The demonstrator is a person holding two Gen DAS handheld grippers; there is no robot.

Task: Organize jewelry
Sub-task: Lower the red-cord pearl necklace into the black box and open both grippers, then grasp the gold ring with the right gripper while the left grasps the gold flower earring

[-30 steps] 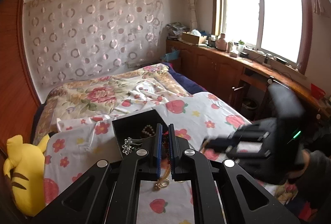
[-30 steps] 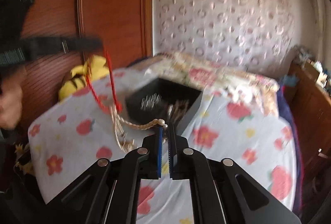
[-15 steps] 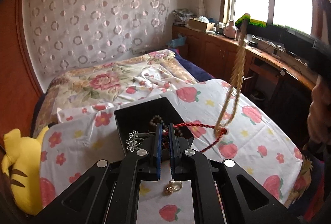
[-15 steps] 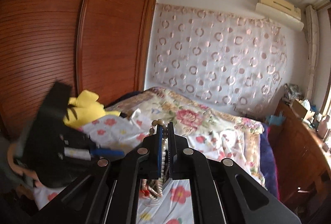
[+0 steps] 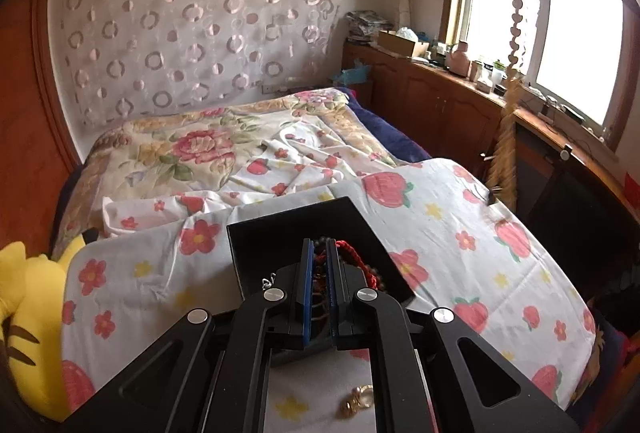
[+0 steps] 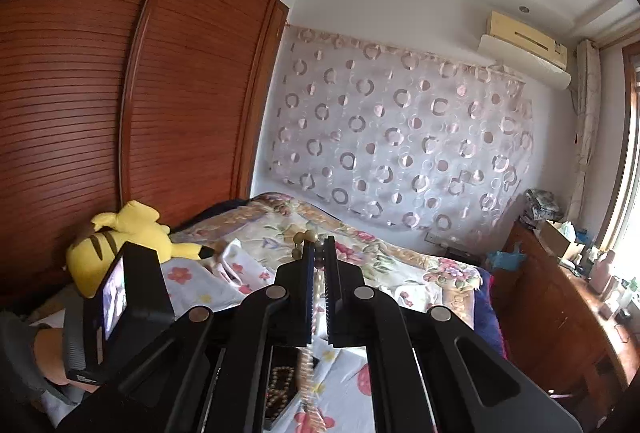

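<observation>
A black jewelry box (image 5: 280, 237) sits on the strawberry sheet, with beads and a red cord necklace (image 5: 356, 253) lying in it. My left gripper (image 5: 319, 245) hovers over the box with its jaws nearly closed around the red cord. My right gripper (image 6: 319, 245) is raised high and shut on a long pearl-and-gold necklace (image 6: 306, 373), which hangs down below it; it also shows in the left wrist view (image 5: 506, 137), dangling at the right. The box shows under the right gripper (image 6: 280, 385).
A gold ring-like piece (image 5: 358, 399) lies on the sheet near me. A yellow plush toy (image 5: 24, 305) lies at the bed's left. A wooden wardrobe (image 6: 120, 73) stands left, a wooden counter (image 5: 460, 105) under the window right.
My right gripper has risen higher, lifting the pearl-and-gold necklace well above the bed. The red cord has dropped into the box. My left gripper has moved forward over the box.
</observation>
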